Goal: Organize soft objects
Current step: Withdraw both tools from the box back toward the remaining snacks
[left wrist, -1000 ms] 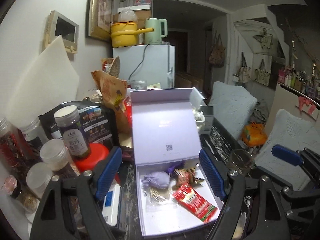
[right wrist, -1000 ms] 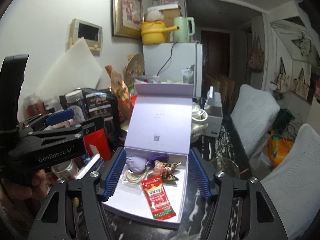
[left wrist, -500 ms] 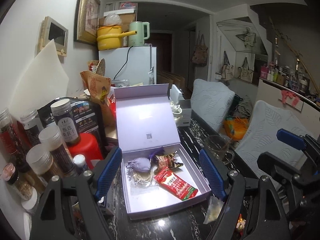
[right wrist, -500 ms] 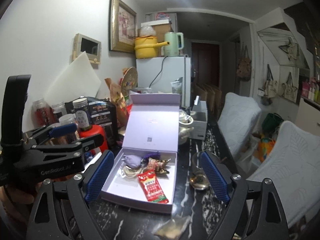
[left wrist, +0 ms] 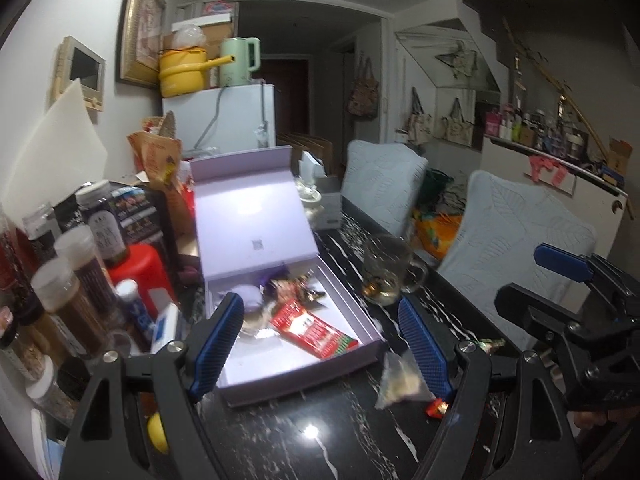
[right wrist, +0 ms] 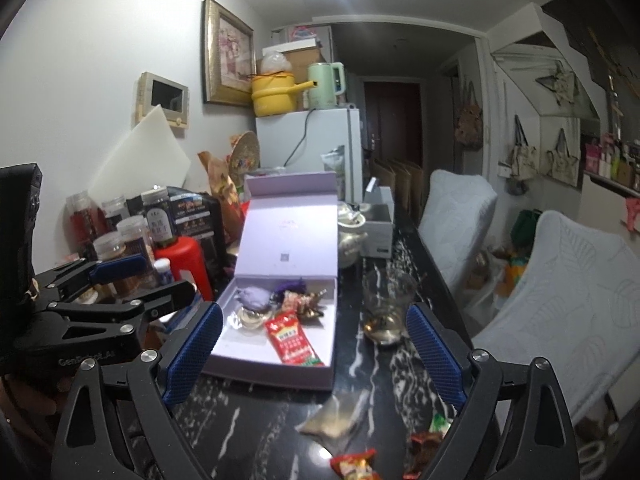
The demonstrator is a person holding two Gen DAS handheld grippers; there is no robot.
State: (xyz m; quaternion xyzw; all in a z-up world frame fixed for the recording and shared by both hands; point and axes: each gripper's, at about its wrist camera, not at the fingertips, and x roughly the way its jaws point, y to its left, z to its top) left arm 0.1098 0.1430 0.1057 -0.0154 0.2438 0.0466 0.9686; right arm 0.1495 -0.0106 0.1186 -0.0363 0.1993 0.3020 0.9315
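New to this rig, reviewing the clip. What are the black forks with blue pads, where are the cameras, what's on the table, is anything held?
They are two hand-held grippers, carried by a person, not a robot arm. Each has a fisheye camera looking along its blue-padded fingers. The left view shows the left gripper; the right view shows the right gripper, whose fingers have just been opening. Both are open and empty. On the dark marble table sits an open lilac box holding a red packet and a purple pouch. Loose snack wrappers lie nearer.
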